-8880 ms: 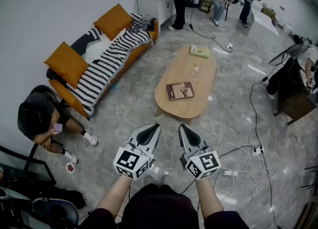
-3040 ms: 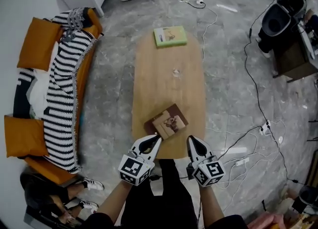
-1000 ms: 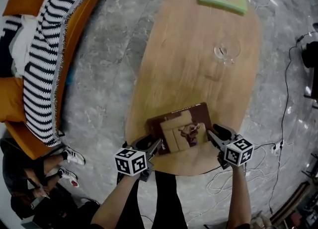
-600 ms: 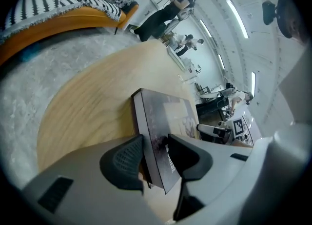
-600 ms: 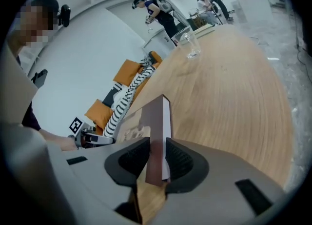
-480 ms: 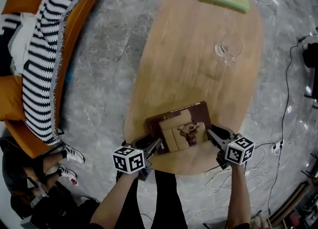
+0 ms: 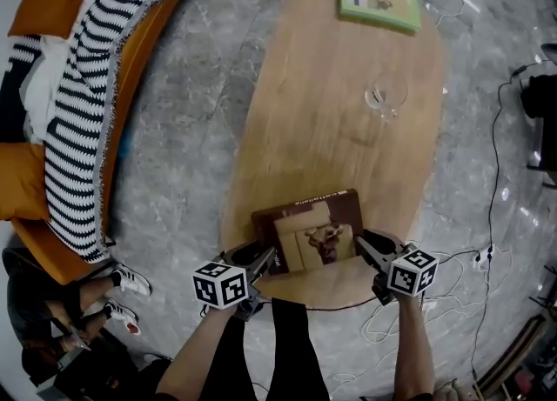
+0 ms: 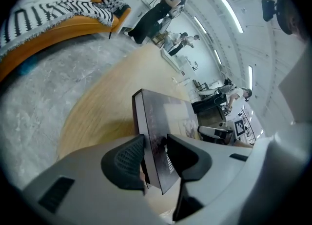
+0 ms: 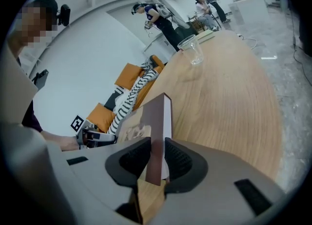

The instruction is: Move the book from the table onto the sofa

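Two sets of jaws astride book [image 7: 309,232]

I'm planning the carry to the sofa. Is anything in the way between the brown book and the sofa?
Nothing visible blocks the brown book: only floor lies between the table and the sofa. The glass and green book sit farther along the table, off that path. A striped blanket covers the seat.

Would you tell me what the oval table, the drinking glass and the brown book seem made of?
The oval table: likely wood or veneer, matte, pale lengthwise grain. The drinking glass: clear glass or plastic; the tabletop shows through. The brown book: paper pages, white at the edge, under a stiff-looking dark cover.
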`<move>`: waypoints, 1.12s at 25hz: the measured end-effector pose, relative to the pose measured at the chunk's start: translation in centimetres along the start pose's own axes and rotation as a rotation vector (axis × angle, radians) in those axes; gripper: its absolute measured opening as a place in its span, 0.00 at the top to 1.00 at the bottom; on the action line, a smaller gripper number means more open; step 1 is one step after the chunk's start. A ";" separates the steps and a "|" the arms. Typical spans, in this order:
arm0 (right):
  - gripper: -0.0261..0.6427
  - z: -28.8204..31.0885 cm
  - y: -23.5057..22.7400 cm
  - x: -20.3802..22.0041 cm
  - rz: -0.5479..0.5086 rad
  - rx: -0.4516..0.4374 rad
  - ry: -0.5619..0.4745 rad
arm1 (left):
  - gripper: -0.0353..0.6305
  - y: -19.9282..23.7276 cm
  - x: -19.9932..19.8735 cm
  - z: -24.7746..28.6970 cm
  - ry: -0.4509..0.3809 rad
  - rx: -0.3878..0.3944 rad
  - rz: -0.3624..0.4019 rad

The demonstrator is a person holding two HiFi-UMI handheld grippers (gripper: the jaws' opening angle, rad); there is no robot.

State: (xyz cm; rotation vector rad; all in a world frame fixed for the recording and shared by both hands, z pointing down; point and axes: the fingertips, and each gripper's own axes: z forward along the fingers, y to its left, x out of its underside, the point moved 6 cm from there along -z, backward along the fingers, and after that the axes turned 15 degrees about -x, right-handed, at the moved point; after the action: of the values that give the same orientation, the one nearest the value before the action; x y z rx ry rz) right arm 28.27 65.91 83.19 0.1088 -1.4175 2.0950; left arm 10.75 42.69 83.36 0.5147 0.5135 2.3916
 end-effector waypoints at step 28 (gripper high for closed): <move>0.81 -8.3 22.4 -4.6 0.045 0.066 -0.338 | 0.72 -9.6 -10.1 -21.2 -0.068 0.073 0.307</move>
State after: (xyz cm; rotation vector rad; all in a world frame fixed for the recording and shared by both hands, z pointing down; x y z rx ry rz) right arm 22.55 65.58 59.51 0.4818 -1.5533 2.2374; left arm 12.68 38.19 58.49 0.7523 0.5246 2.6410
